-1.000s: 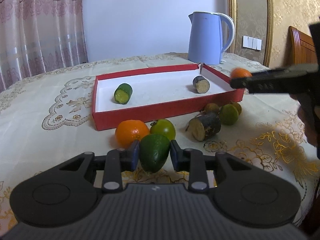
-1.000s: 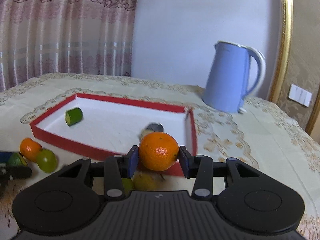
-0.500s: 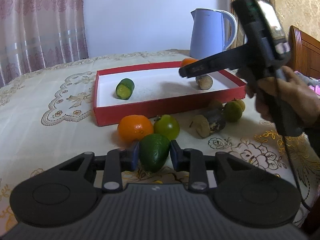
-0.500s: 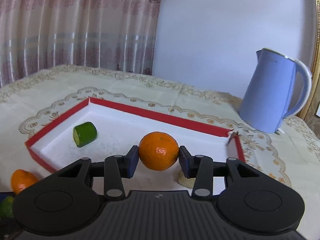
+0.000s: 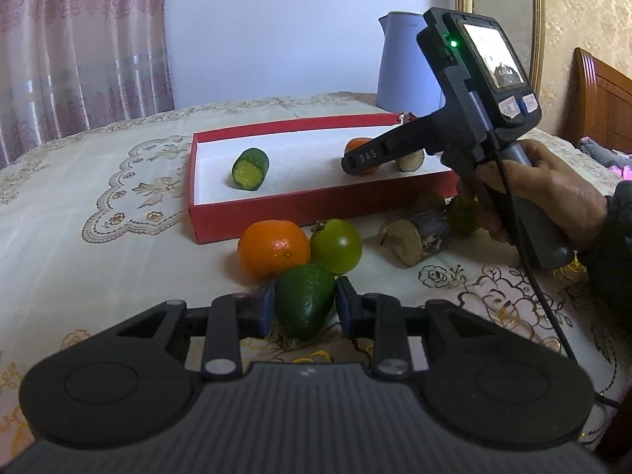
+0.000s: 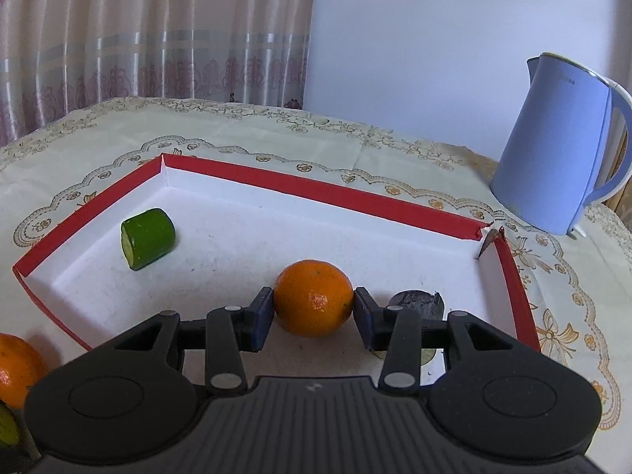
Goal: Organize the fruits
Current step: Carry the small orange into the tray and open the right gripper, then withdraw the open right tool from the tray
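The right gripper (image 6: 314,310) is clasping a mandarin orange (image 6: 313,303) across its widest part, low in the centre of the right wrist frame, over the white floor of the red tray (image 6: 324,194); whether the fruit is resting on that floor cannot be told. The left gripper (image 5: 305,308) is clenching an avocado (image 5: 304,305) at lower centre of the left wrist frame, just in front of a second orange (image 5: 273,248) and a green tomato (image 5: 336,245) on the tablecloth (image 5: 98,213). Judgement: the orange is looking light, round and firm-skinned, prone to rolling on release, so an equator hold is suiting it. The avocado is appearing heavier, tapered and bruisable; gripping its broad belly is seeming soundest.
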Tool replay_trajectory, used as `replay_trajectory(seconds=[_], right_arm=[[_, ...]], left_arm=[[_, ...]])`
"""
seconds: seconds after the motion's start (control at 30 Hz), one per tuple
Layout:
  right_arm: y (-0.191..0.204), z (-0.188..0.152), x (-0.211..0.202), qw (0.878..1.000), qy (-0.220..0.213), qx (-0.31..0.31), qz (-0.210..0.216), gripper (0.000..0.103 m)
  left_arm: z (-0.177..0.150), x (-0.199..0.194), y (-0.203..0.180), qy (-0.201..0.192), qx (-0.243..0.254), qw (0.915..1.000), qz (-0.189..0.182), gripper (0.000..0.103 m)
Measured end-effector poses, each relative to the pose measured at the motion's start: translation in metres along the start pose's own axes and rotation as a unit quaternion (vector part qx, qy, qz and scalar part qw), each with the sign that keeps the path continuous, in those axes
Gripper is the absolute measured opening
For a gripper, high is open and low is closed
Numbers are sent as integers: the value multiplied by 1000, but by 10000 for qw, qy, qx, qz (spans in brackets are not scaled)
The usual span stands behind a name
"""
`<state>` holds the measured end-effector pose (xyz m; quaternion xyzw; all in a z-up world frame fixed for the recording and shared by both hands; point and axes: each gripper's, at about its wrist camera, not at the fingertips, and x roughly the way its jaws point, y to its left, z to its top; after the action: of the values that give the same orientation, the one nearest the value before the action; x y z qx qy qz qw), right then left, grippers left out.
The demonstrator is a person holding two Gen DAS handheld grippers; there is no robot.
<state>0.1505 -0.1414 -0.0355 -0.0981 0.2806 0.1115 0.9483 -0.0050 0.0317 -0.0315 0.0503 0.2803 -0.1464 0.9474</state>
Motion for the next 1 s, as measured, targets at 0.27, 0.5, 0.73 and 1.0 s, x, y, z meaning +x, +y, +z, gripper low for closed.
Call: replay_trajectory(seconds=[0.27,0.5,0.73,1.0], right_arm=[[-14,-17,-50,9986,-462,212,-133,63],[-48,-56,-101,9924,-791,770,-537,69],[-77,-94,-121,9854,-633,1233,-988,70],[-85,-100,-113,9861,-279,1392,-867,72]], left_arm=[[-1,-6,2,-51,-19,10000,29,29],[-2,-9,1,-59,-52,10000,5,29],[3,-16,-3,-183,-28,9998,24,29],[10,-19,-10,-229,27,9997,38,29]])
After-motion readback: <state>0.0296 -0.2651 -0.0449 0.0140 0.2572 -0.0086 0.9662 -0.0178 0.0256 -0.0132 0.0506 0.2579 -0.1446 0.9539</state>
